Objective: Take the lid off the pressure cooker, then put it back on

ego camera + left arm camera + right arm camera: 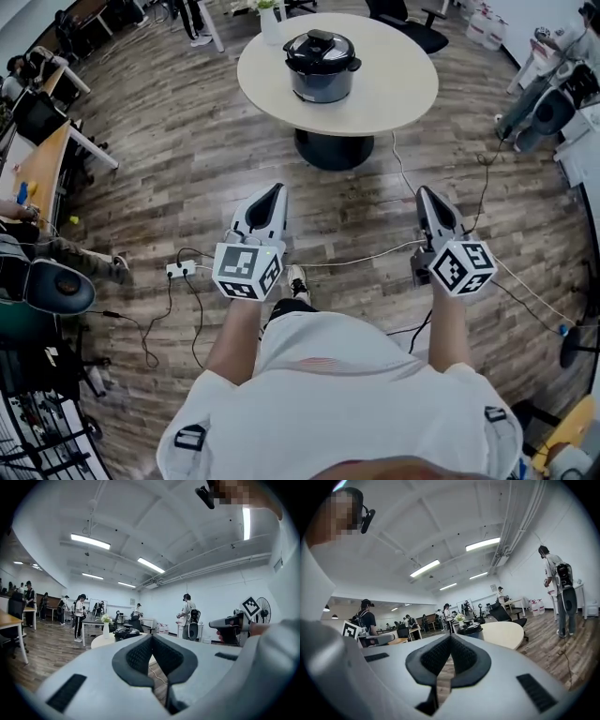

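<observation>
Nothing's really started here as far as I can tell. The left gripper (276, 190) has its jaws pressed together on nothing and points level across the room. Well ahead of it, a bit to its right, the pressure cooker (322, 67) sits on a round table (394, 94), with the lid (321, 42) on and looking properly seated. There's a white vase (270, 23) just past it. The right gripper (425, 194) is the same deal: jaws together, empty, cooker well ahead and off to its left. Both are well short of the table, over wooden floor (187, 169). So everything's left to do: get close, lift the lid off, set it back.
</observation>
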Available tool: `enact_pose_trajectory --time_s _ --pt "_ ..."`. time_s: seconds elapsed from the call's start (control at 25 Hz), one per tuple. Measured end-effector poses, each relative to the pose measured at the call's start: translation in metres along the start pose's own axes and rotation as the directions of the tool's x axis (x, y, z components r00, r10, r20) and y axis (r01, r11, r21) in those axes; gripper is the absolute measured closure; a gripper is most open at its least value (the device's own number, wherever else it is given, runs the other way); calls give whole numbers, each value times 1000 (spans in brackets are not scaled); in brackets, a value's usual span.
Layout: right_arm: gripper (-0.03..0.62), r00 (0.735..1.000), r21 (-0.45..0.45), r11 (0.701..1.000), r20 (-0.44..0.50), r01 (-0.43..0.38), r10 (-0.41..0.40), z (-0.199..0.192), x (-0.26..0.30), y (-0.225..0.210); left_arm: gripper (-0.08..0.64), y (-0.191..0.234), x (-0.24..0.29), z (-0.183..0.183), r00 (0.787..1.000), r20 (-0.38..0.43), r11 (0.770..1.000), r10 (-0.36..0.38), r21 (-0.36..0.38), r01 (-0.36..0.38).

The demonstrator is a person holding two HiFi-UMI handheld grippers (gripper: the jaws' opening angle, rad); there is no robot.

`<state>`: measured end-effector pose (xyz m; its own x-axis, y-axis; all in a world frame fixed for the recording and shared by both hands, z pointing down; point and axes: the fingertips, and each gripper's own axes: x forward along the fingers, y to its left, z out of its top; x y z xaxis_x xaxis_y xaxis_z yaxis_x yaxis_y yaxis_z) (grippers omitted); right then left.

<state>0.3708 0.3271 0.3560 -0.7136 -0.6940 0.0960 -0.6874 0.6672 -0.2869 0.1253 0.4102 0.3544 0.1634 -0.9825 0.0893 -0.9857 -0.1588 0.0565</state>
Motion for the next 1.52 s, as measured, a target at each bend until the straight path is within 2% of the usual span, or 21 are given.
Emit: enact_pose_trajectory --time_s 0.28,0.52,0.76,1.0,1.16,1.52 --pt "592 1000 -56 998 -6 0 0 19 112 33 555 101 49 16 1000 16 1000 -20 -23 20" --pt "592 999 -83 996 -35 16 -19 18 198 62 555 189 79 15 999 14 999 -30 -45 30" --pt "592 997 -110 994 -73 9 -18 15 262 73 555 239 108 16 999 13 997 -48 -58 49" --pt "592 998 -119 993 -61 11 -18 28 316 56 555 268 148 20 998 10 997 -59 -48 59" --pt "592 999 -106 994 -36 6 -10 44 370 31 555 304 187 33 1000 13 999 -24 -29 24" --pt "592 999 -91 996 -30 -21 18 81 473 -70 555 324 322 51 1000 -10 1000 7 -4 -7"
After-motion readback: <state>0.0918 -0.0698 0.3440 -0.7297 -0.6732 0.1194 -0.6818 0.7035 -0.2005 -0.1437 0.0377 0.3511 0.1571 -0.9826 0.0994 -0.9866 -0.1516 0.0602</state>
